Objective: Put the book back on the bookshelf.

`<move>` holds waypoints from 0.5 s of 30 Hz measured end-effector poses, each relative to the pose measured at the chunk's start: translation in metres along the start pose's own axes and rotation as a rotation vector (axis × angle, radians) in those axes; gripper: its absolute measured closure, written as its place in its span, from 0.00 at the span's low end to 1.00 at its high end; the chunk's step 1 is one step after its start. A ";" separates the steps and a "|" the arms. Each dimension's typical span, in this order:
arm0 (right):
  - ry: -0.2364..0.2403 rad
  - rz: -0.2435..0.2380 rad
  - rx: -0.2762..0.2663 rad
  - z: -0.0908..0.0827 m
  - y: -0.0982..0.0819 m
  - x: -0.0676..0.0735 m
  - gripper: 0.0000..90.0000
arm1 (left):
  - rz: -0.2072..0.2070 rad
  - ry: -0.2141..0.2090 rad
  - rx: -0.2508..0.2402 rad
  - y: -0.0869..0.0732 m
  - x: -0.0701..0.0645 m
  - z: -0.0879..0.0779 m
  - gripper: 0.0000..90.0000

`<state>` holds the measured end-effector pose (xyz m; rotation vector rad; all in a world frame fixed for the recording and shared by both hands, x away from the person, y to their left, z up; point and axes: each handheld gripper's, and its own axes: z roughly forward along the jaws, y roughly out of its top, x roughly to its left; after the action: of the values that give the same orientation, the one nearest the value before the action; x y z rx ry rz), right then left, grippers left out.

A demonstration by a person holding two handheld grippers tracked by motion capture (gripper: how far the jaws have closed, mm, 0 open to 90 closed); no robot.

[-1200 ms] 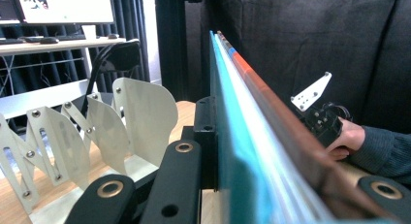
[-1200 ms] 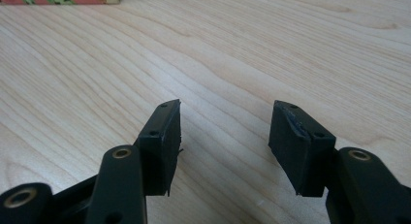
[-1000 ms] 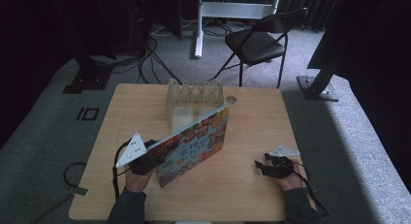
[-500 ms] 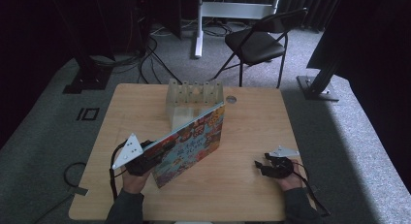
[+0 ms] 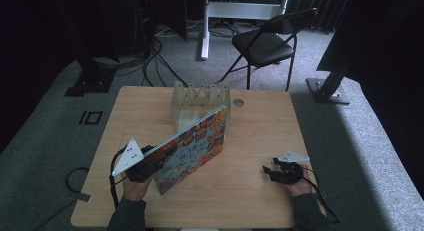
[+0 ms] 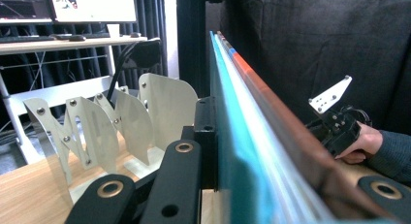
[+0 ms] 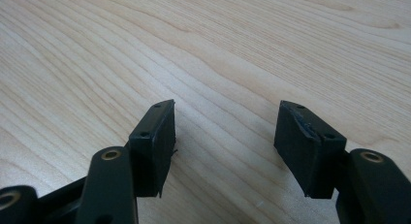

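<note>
book (image 5: 195, 143): multicoloured cartoon cover, teal edge | rack (image 5: 200, 98): cream | table (image 5: 260, 136): light wood grain | fingers (image 7: 152, 136): black

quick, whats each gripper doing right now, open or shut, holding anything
Left gripper: closed on the edge of the colourful book, holding it tilted above the table.
Right gripper: open, nothing between its jaws, just above bare wood.

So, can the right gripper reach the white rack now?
Probably not directly: the right gripper, jaws open and empty, sits low on the table, and the tilted book in the left gripper screens the rack.
</note>
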<state>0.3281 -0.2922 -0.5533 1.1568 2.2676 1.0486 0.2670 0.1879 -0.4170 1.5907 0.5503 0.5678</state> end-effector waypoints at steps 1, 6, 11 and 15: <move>0.000 0.000 0.000 0.000 0.000 0.000 0.44 | -0.002 0.003 0.000 0.000 0.000 0.000 0.89; 0.000 0.000 0.000 0.000 0.000 0.000 0.44 | -0.009 0.017 -0.003 -0.001 0.000 -0.003 0.89; 0.000 0.000 0.000 0.000 0.000 0.000 0.44 | -0.014 0.029 -0.002 -0.001 0.000 -0.006 0.89; 0.000 0.000 0.000 0.000 0.000 0.000 0.44 | -0.015 0.034 -0.002 -0.001 0.000 -0.007 0.89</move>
<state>0.3280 -0.2922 -0.5533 1.1564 2.2678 1.0486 0.2627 0.1935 -0.4174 1.5760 0.5864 0.5844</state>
